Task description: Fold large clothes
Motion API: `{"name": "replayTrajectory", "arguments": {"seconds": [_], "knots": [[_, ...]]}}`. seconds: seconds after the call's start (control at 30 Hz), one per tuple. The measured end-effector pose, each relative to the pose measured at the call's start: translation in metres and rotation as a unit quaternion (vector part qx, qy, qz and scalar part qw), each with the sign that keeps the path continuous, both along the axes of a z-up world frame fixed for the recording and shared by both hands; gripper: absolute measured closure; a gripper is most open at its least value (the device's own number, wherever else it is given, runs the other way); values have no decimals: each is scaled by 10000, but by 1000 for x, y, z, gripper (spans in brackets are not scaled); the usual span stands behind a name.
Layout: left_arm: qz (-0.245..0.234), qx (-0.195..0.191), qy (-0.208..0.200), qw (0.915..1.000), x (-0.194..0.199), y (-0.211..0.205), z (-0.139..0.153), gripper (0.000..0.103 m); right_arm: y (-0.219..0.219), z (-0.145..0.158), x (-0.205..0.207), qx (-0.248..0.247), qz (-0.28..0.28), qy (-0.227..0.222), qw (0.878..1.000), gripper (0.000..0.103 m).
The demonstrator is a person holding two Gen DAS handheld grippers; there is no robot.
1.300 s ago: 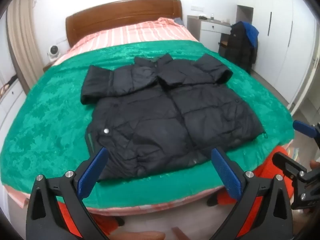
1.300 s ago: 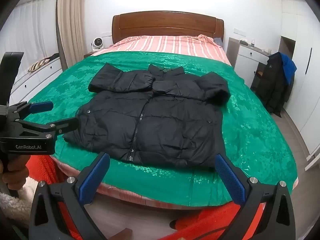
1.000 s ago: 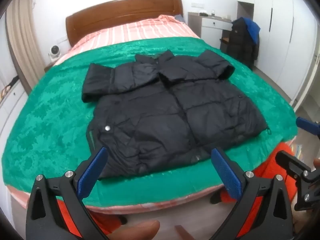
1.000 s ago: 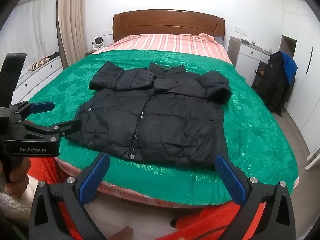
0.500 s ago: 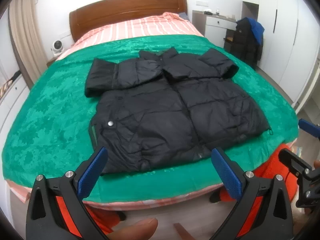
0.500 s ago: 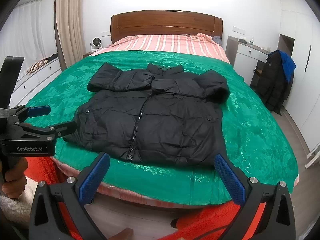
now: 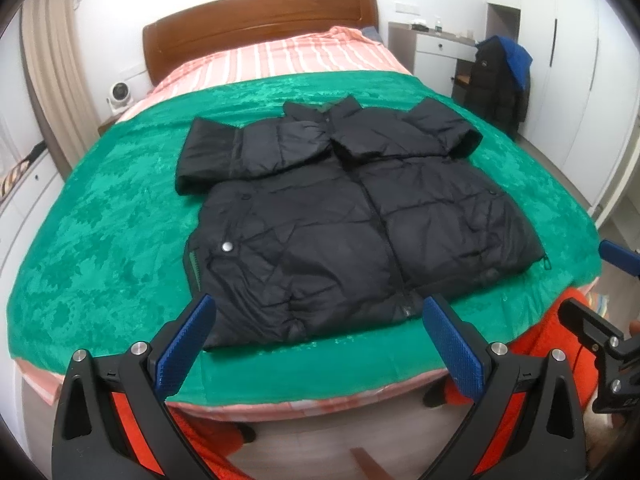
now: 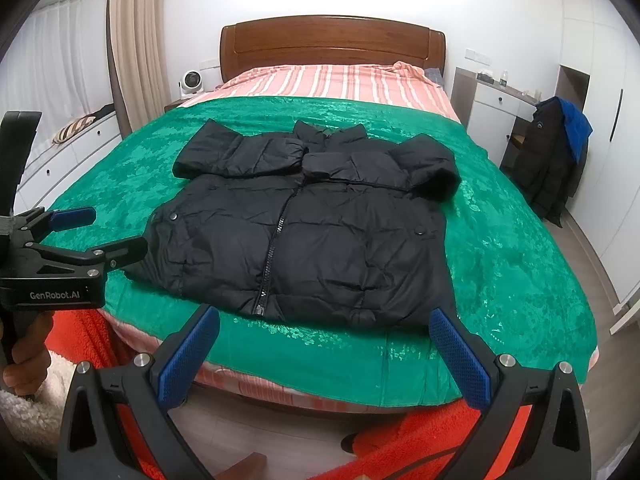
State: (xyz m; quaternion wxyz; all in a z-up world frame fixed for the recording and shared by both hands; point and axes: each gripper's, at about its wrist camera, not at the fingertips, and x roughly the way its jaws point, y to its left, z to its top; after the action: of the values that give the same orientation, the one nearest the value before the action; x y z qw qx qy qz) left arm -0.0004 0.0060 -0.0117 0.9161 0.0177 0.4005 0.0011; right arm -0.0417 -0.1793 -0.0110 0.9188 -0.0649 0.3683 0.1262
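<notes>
Both hand-held grippers hang released off the foot of the bed, the left and the right with blue pads spread wide, gripping nothing. Zipped and front up, the black jacket lies flat on the green cover near the foot edge, sleeves folded across its chest.

White-walled bedroom, brightly lit.
Wooden headboard, beige curtain at left, white wardrobe at right, wood floor.
</notes>
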Motion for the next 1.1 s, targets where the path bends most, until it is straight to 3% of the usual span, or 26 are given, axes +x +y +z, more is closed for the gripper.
{"name": "replayTrajectory", "arguments": {"seconds": [1.1], "knots": [[-27,86,39,10000,-1,-4,-3,0,6,-1,-2,0,-53,-10,10000,0]]}}
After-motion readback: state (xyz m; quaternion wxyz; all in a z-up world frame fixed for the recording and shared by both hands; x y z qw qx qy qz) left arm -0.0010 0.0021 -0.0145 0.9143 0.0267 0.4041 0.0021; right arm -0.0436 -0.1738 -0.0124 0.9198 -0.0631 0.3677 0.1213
